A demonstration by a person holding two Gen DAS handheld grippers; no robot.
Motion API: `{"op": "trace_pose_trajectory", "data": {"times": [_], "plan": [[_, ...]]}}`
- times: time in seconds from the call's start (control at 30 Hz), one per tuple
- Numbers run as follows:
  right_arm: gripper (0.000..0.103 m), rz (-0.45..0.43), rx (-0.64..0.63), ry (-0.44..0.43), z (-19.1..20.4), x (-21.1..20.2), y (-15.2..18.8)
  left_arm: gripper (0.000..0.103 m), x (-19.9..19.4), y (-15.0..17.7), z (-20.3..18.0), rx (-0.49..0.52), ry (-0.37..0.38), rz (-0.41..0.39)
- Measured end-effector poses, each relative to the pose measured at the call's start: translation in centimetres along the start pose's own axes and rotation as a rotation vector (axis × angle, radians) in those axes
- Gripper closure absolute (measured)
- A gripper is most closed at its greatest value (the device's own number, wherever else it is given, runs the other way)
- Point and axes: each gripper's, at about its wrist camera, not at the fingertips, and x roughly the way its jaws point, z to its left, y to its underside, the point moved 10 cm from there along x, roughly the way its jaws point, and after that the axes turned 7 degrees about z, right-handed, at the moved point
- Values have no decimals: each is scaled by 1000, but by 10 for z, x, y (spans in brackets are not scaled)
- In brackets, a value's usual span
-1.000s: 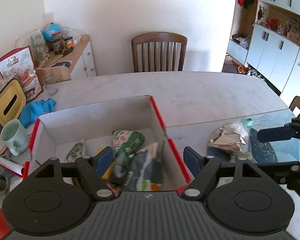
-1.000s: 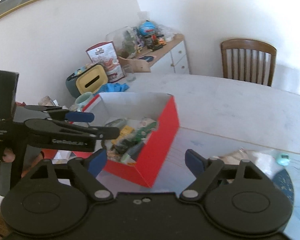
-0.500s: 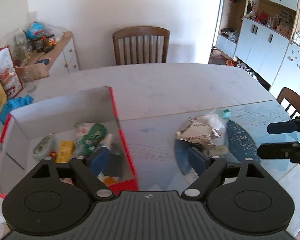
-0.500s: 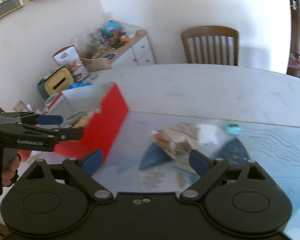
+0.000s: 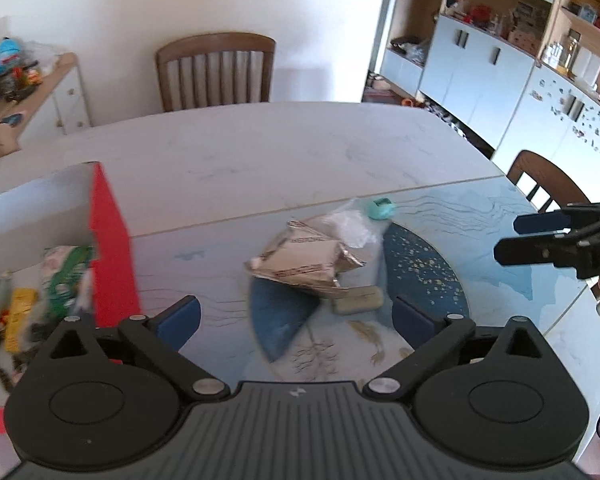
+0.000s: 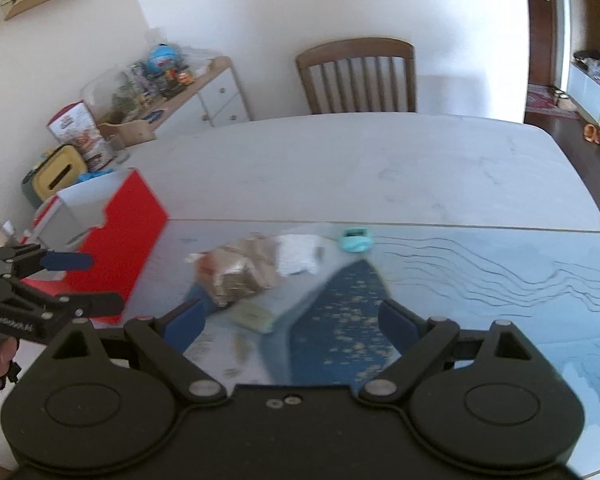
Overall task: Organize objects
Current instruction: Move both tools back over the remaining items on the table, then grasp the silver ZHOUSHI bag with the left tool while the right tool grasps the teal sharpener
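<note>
A red and white box [image 5: 110,240] with several packets inside stands at the left of the table; it also shows in the right wrist view [image 6: 116,236]. A crumpled silver foil packet [image 5: 306,260] lies on the blue patterned mat [image 5: 420,276], with a clear plastic wrapper [image 5: 350,226], a small teal object [image 5: 381,209] and a pale flat bar [image 5: 358,300] beside it. My left gripper [image 5: 296,318] is open and empty, hovering just short of the packet. My right gripper [image 6: 292,320] is open and empty, above the packet [image 6: 240,270] and the bar [image 6: 254,316].
A wooden chair [image 5: 216,70] stands at the table's far side. A sideboard [image 6: 180,100] with jars and bags is at the left wall. Cupboards [image 5: 500,68] line the right wall. Another chair [image 5: 548,180] is at the table's right edge.
Both grippers have swung right, away from the red box, and now face the foil packet on the blue mat. Both stay open and empty.
</note>
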Motion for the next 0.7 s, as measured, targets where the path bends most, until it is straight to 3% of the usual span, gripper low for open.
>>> {"op": "trace_pose_trajectory", "data": {"times": [0.23,0.7], "plan": [[11,34,13,35,-39,23,-4,0,41,-14,-10,63,-13,45],[15,99,-21,44,-71,88,-30,0,121,-43,-13,138,-32,159]]}}
